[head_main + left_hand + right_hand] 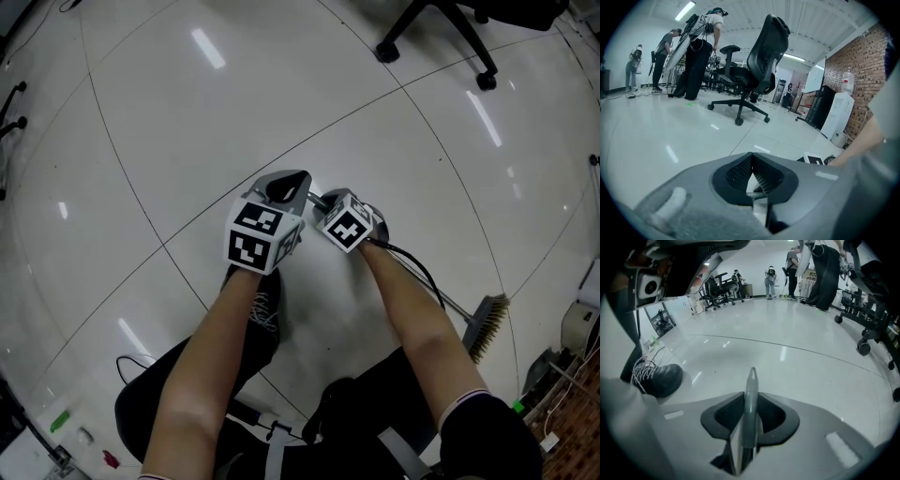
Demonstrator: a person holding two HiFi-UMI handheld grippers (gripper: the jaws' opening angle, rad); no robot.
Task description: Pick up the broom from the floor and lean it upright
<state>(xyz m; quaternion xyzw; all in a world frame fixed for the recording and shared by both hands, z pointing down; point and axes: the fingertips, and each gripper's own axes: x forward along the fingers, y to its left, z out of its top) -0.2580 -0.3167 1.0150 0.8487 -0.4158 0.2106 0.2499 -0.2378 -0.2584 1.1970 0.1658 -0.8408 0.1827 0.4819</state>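
Grey metal shows between the fingers of the right gripper (751, 401): they pinch the tapered tip of the long-handled broom (457, 307). The broom lies on the glossy white tiled floor (187, 122), with its straw-coloured brush head (489, 321) off to the person's right. The left gripper (752, 157) sits just beside the right one, its fingers pressed together at the tips with nothing clearly held.

The risk, as I judge it, is the grip at the extreme end. The handle could swivel or slip out once the far, heavier head lifts, and on this slick floor the bristles may skid.

Around are a black wheeled office chair (759, 61), a red brick wall (862, 70), a white water dispenser (836, 119) and people standing (698, 51) in the distance.
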